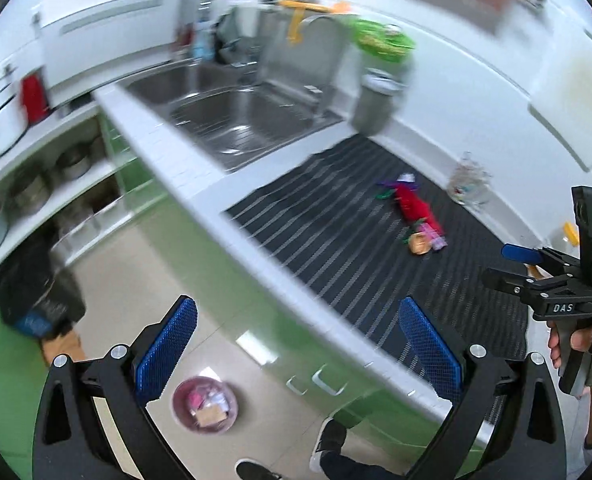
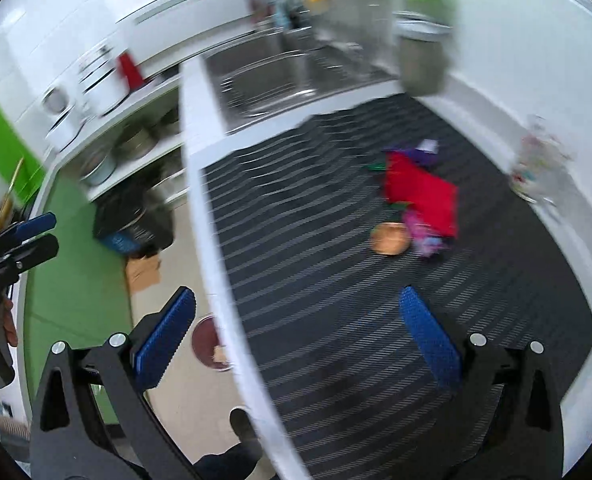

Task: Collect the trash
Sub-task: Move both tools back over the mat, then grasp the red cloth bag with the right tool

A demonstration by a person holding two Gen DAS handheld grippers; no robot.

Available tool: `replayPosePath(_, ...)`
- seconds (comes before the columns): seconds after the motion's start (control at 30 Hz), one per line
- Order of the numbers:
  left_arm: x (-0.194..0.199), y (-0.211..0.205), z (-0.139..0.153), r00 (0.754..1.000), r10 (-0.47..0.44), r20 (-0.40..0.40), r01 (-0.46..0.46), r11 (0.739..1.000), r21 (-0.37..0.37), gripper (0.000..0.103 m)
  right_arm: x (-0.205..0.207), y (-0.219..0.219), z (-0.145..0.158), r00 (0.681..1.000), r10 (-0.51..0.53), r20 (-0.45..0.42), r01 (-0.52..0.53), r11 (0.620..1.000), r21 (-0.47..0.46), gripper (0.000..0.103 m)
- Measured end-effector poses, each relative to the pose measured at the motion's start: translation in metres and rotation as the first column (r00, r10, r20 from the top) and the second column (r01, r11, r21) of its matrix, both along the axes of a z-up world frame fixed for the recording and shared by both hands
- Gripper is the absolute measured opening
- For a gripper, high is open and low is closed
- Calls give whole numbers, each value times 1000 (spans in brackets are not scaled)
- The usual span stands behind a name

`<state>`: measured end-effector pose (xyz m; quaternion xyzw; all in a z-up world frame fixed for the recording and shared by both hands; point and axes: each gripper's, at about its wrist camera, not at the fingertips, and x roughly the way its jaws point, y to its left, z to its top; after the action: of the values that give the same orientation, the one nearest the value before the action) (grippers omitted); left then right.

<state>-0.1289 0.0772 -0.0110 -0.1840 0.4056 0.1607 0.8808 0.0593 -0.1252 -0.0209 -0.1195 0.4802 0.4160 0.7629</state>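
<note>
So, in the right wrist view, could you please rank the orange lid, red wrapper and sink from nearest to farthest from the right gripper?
1. Orange lid, on the striped mat, ahead of the right gripper.
2. Red wrapper, just behind the lid.
3. Sink, beyond the mat's far edge.

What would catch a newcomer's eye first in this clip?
The bright red wrapper in a small heap of colourful trash, mid-way across the dark striped mat on the counter right of the steel sink. Then the pink bin on the floor, between the open left hand-held gripper's blue pads.
</note>
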Motion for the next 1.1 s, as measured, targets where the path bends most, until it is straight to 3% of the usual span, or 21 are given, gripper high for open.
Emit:
replayPosePath(0.2,61,-38,-1,996,-89,1,89,996,-9,97,46,-36,-7,999,-48,0,48,999,-3,100)
replayPosePath(0.47,118,-58,-13,984,-174,-47,173,985,-28,97,83,-39,-19,998,-55,-17,55,998,-16,100)
replayPosePath(0.73,159,-48,-26,964,-256,-71,253,966,-45,97,112,-2,-45,998,-55,-35,53,997,-53,100)
replayPosePath(0.93,183,-28,-43,959,-270,-88,264,961,-78,97,135,33,-73,998,-35,-55,30,996,-82,100)
replayPosePath(1.0,189,-22,-51,958,-269,-99,260,961,-92,97,143,45,-83,998,-27,-54,22,996,-85,97)
replayPosePath(1.1,193,-15,-60,958,-264,-111,252,961,-113,97,152,62,-99,997,-11,-70,4,994,-105,83)
